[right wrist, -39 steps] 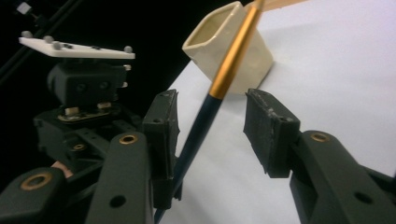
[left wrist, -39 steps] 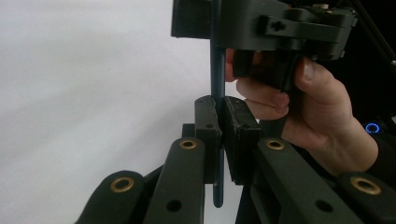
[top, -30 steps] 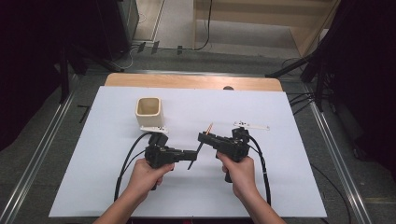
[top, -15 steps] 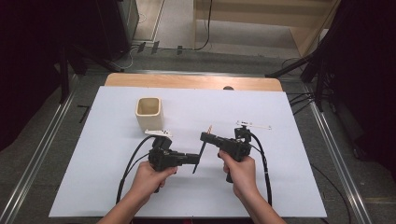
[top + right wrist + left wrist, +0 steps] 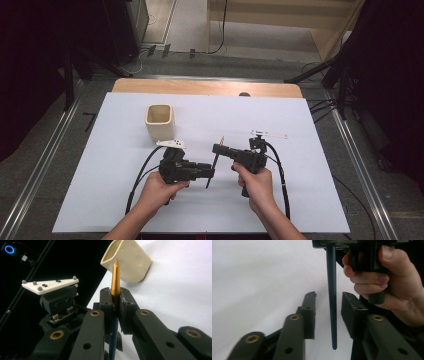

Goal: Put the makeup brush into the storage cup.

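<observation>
Covering most of the desk, the items below ran from largest to smallest.

- Desk (image 5: 125,205): wooden top under a white sheet, with a bare wood strip showing along the far edge.
- Left gripper (image 5: 212,172): black, held in the person's left hand (image 5: 157,192) near the middle of the desk toward the near edge, pointing at the other tool. Its jaws had just been opening and stood apart. In the left gripper view the pads (image 5: 310,315) flanked the dark lower shaft of the pen (image 5: 332,295) with a gap on each side, touching nothing.
- Right gripper (image 5: 216,148): black, held in the right hand (image 5: 257,187) just right of the desk's middle, pointing toward the left gripper. Its jaws were clamped together on the pen; the right gripper view showed the pads (image 5: 107,305) pressed against the barrel where gold met blue.
- Cup (image 5: 160,121): cream, squarish, upright and open-topped, standing on the sheet left of centre toward the far edge, well apart from both grippers.
- Pen: slim, with a gold pointed tip (image 5: 116,277) and a dark barrel, carried above the sheet near the desk's middle. It hung steeply from the right gripper, its lower end reaching down between the left gripper's spread jaws.
</observation>
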